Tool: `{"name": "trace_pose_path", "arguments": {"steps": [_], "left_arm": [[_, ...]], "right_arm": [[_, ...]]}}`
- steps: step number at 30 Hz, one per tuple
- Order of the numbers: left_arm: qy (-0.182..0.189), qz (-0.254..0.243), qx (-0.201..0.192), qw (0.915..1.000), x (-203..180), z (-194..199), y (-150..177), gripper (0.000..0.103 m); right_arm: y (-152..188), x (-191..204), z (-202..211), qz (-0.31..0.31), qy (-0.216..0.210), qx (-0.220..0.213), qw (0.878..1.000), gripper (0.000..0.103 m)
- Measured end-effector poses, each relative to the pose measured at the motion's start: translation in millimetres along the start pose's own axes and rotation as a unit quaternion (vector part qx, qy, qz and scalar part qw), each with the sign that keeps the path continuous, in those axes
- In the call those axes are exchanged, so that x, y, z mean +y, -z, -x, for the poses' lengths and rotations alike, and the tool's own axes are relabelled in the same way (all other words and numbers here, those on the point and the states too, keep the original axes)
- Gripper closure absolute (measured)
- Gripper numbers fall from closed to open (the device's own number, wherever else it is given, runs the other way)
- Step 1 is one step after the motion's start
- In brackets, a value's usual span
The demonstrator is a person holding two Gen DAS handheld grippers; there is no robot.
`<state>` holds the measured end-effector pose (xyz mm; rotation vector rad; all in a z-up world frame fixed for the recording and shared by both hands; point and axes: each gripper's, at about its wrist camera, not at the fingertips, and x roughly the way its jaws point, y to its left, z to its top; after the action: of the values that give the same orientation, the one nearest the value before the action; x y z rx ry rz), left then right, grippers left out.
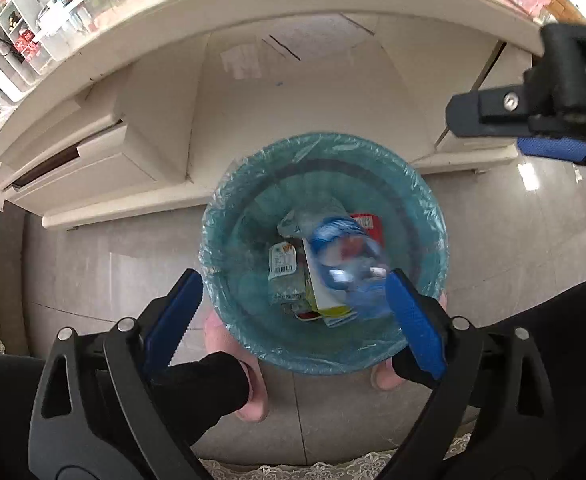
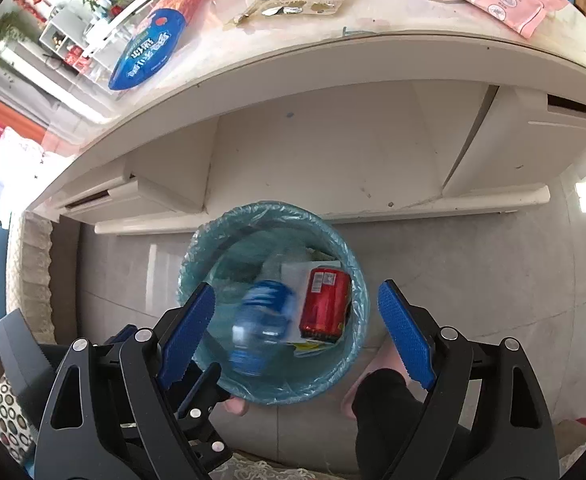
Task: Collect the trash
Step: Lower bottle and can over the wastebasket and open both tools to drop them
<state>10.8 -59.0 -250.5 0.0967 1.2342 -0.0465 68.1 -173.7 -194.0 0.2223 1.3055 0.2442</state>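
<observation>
Both the left gripper (image 1: 293,308) and right gripper (image 2: 297,320) gape empty above the lined bin (image 1: 425,196), a blurred plastic bottle (image 1: 349,264) inside.

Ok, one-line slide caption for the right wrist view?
Open right gripper above the blue-lined trash bin, a blurred plastic bottle dropping in beside a red can.

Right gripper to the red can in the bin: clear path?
Probably yes. The right gripper is open above the bin. The red can lies exposed on top; only the blurred plastic bottle beside it crowds the left side.
</observation>
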Motion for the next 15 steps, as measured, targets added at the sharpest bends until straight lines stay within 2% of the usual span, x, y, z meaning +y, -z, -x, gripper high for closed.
{"name": "trace_pose_path", "arguments": {"steps": [8, 15], "left_arm": [[0.000, 0.028, -0.042, 0.9987, 24, 33, -28, 0.013], [-0.004, 0.050, -0.085, 0.9951, 51, 51, -95, 0.010]], "right_arm": [[-23, 12, 35, 0.018, -0.021, -0.047, 0.999, 0.020], [-71, 20, 63, 0.040, -0.013, -0.098, 0.994, 0.020]]}}
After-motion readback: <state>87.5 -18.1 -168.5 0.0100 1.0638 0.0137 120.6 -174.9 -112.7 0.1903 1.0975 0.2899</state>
